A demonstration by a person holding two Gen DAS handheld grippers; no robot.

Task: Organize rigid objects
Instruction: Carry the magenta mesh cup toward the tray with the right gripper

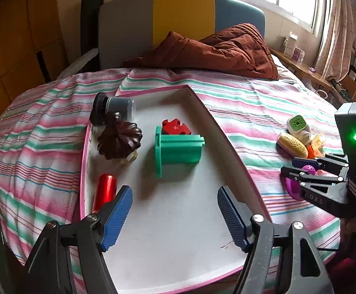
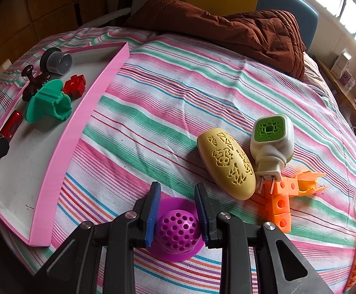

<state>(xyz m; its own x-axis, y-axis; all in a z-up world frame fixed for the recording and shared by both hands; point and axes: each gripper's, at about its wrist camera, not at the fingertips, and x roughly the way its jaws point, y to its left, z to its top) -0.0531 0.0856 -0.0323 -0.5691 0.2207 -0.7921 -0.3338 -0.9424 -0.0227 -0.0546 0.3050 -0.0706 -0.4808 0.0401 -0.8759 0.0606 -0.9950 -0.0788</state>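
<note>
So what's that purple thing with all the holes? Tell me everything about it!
The purple strainer looks like shiny plastic: a round dome dotted with holes on a flat disc rim. It sits dome-up on the striped bedsheet, outside the pink tray. The right gripper has its blue pads squeezing the dome from both sides.

In my pink-walled tray (image 2: pixel 63 144): grey jar (image 1: pixel 115 109) on its side, dark brown fluted piece (image 1: pixel 119 138), red puzzle block (image 1: pixel 175 127), green flanged holder (image 1: pixel 178 148) on its side, red cylinder (image 1: pixel 104 191). On the striped bedspread, well apart from it: yellow patterned oval (image 2: pixel 227 164), white-green plug unit (image 2: pixel 272 139), orange cube pieces (image 2: pixel 280 201). Purple perforated dome (image 2: pixel 178 230) sits upright between my right pads.
</note>
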